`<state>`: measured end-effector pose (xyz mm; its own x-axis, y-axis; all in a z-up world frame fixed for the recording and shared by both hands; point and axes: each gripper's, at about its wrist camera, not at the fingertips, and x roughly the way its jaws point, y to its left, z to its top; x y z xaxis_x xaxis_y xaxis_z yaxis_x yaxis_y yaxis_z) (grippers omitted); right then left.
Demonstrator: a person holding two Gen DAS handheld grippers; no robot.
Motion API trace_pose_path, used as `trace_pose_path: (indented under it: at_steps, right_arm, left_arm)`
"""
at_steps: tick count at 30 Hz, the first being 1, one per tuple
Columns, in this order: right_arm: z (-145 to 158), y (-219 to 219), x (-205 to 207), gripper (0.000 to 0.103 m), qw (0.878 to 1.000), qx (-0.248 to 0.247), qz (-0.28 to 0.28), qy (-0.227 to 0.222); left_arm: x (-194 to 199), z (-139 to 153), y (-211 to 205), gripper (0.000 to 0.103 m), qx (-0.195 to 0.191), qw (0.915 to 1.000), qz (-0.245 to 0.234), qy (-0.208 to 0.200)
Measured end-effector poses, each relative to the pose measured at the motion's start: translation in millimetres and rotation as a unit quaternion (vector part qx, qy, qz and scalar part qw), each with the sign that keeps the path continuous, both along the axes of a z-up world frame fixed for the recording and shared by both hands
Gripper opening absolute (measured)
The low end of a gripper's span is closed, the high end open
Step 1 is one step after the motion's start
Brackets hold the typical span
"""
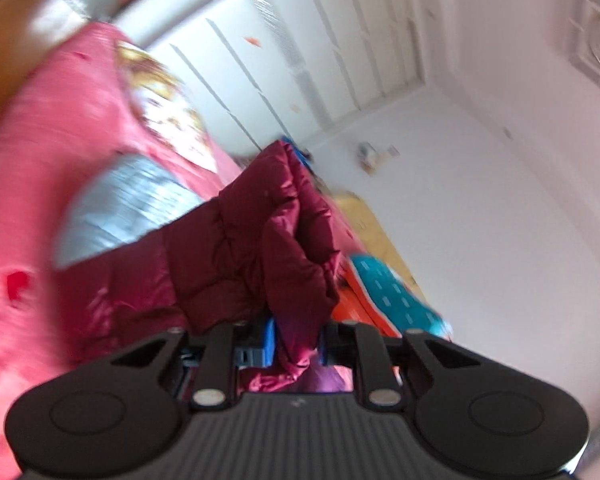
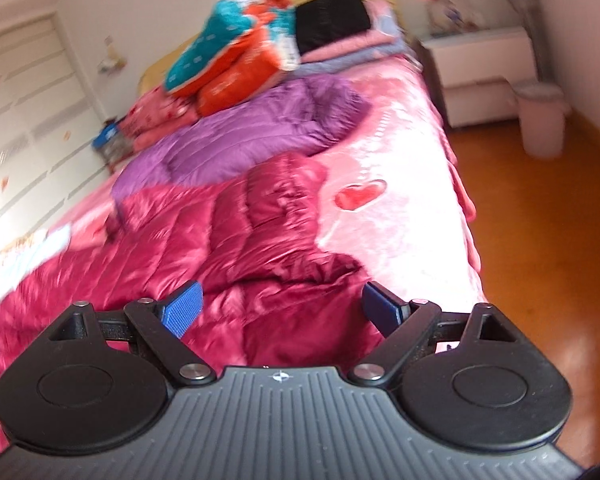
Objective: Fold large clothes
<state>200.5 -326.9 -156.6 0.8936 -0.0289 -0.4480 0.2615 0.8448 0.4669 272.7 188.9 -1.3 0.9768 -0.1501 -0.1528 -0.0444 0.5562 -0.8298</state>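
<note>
**Maroon puffer jacket gripped on the bed**

While the left gripper (image 1: 296,344) pinches a glossy, quilted fold of the maroon puffer jacket (image 2: 236,248), its crumpled bulk sprawls across the pink bedspread (image 2: 400,216); the right gripper (image 2: 282,308) hangs above, jaws wide, empty.

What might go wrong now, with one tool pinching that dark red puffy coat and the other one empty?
1. The left gripper pinches only a small bunch of the slippery maroon coat, so the fabric could slide out of its fingers.
2. The right gripper is open above the coat, so the rest is unsupported and may crumple rather than fold flat.
3. The purple coat lies against it on the pink bedspread and could get dragged along.
</note>
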Motion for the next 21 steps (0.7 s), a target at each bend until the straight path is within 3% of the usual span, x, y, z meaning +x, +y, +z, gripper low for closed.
trace_pose_path:
  at_steps: [5, 9, 15, 21]
  right_arm:
    - [-6, -24, 1, 0.103, 0.998, 0.049, -0.027, -0.003]
    - [-10, -30, 4, 0.103, 0.997, 0.073, -0.029, -0.008]
    - [-15, -41, 13, 0.103, 0.994, 0.106, -0.032, -0.020]
    - [-19, -57, 26, 0.103, 0.989, 0.140, -0.037, -0.033]
  left_arm:
    - [22, 20, -75, 0.017, 0.028, 0.9957, -0.088, -0.014]
    - [35, 29, -137, 0.017, 0.052, 0.9858, -0.159, -0.018]
    - [45, 23, -237, 0.017, 0.073, 0.9610, -0.266, -0.012]
    - [47, -10, -329, 0.017, 0.114, 0.9280, -0.355, 0.003]
